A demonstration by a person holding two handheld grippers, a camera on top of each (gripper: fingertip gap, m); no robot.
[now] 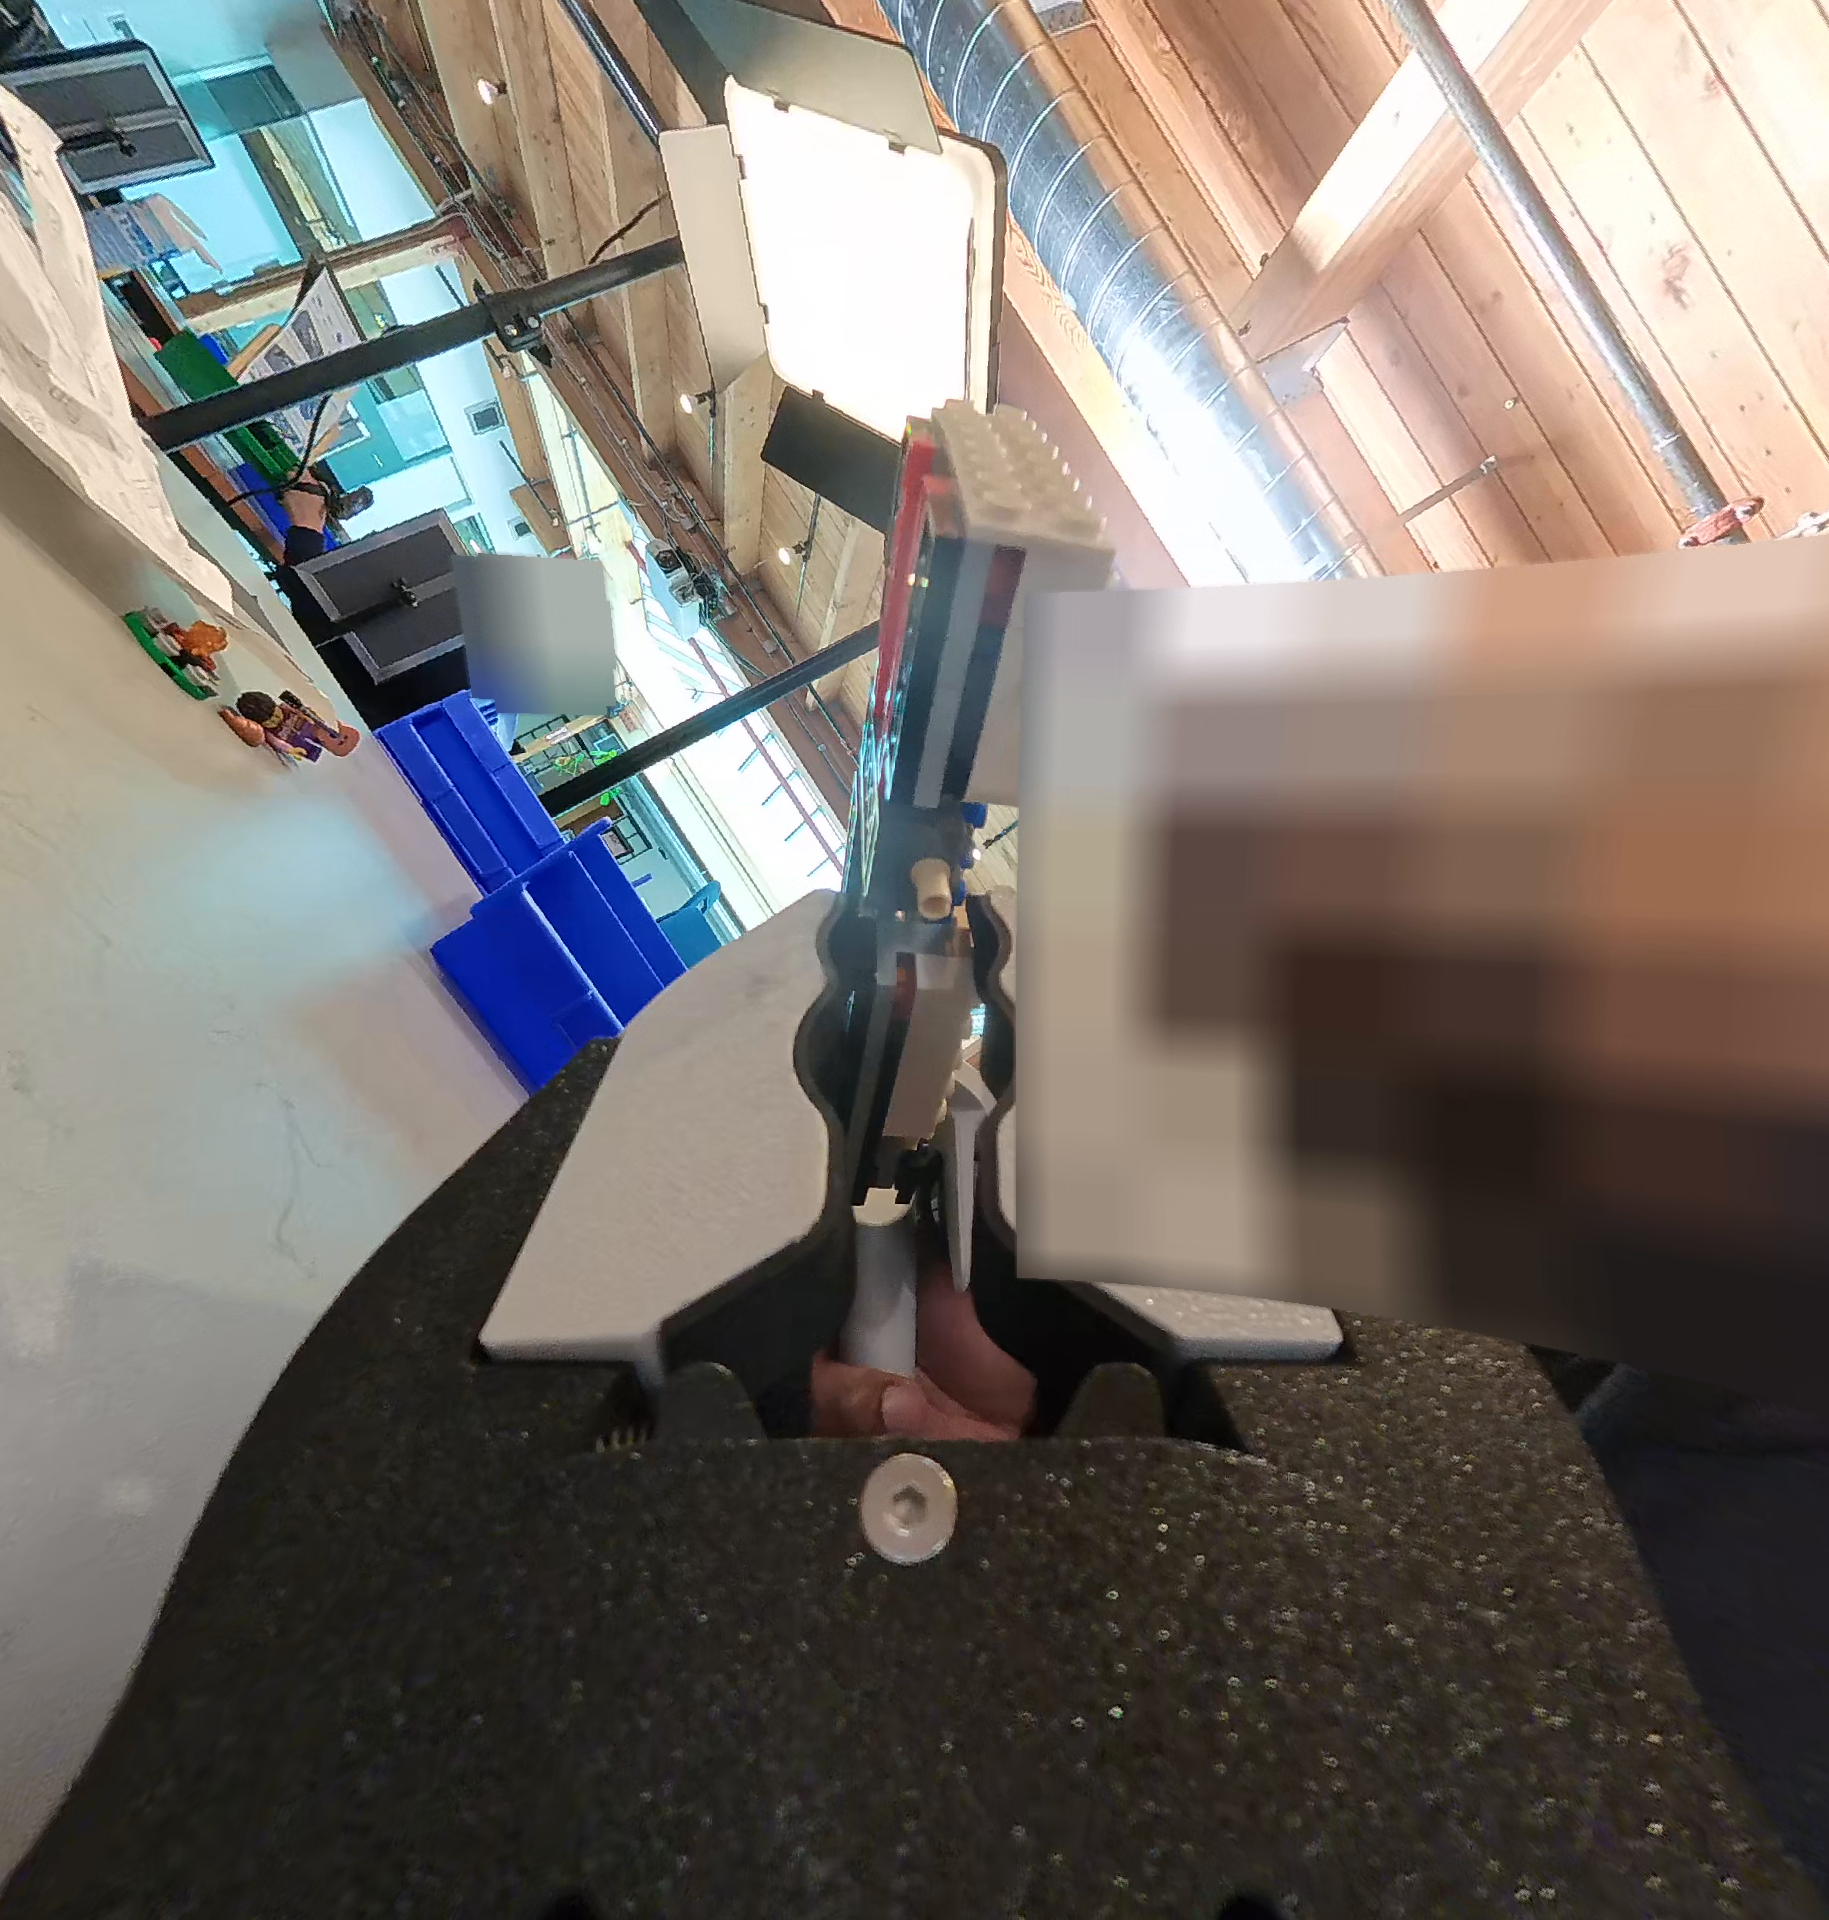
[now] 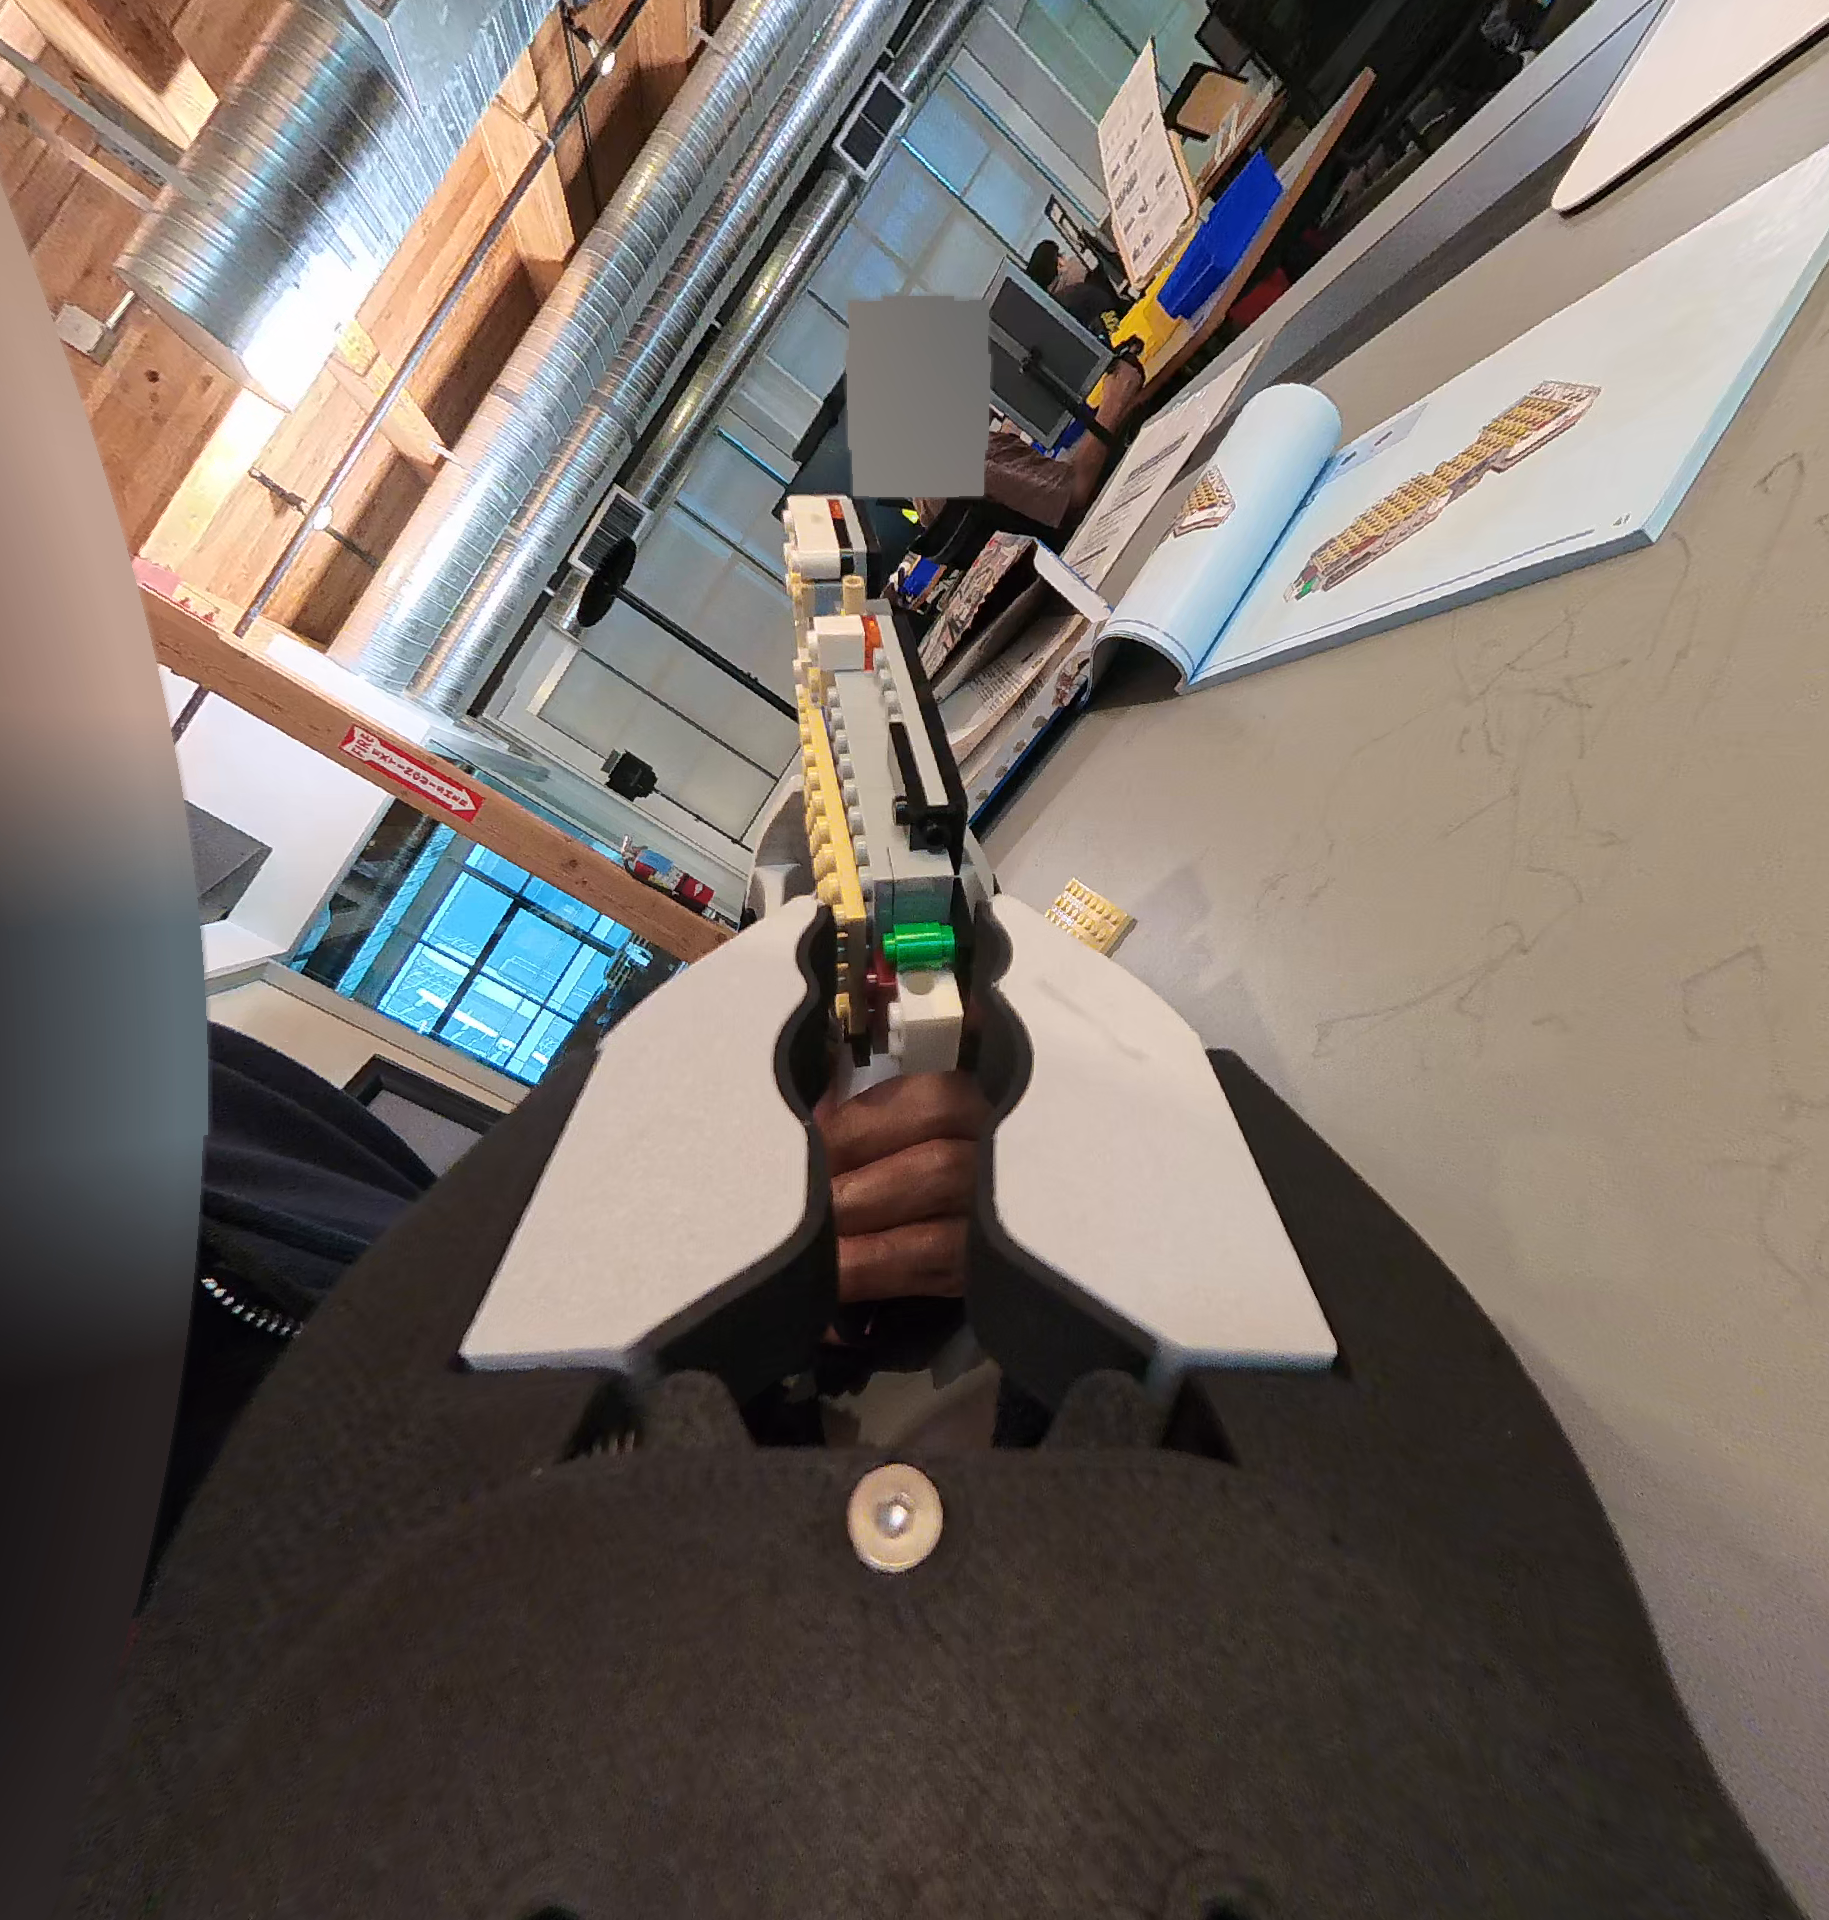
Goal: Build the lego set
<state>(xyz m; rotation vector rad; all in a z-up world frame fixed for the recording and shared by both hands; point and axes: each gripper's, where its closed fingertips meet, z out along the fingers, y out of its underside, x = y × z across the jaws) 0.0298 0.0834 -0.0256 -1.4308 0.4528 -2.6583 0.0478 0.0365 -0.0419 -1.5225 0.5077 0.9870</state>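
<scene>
- We find the left gripper [image 1: 915,935] clenched on a brick-built assembly [image 1: 951,644] of black, red and grey bricks. Its left finger [image 1: 723,1091] presses the black flank; the right finger is mostly behind a blurred patch, with only its dark inner edge showing against the bricks.
- The assembly's long axis runs straight out along the fingers, away from the camera and up toward the ceiling. A grey studded plate [image 1: 1024,488] caps its far end, and a small tan peg [image 1: 931,894] juts out just beyond the fingertips.
- The left gripper is held off the pale surface [image 1: 110,1039], which lies well to its left. Two small toy figures [image 1: 286,722] and blue bins [image 1: 536,894] sit there, apart from the fingers.
- We find the right gripper [image 2: 894,956] likewise clamped on a long brick assembly [image 2: 868,748] of yellow, grey, white and black bricks. The left finger [image 2: 702,1091] bears on the yellow studded side, the right finger [image 2: 1118,1091] on the opposite side.
- A green round piece [image 2: 915,945] sits between the fingertips. Again the long axis points forward along the fingers.
- To the right, an open instruction booklet [image 2: 1461,488] and a yellow studded plate [image 2: 1092,916] lie on the surface [image 2: 1512,1143], near but clear of the right gripper.
- We cannot tell whether both grippers hold a single model.
</scene>
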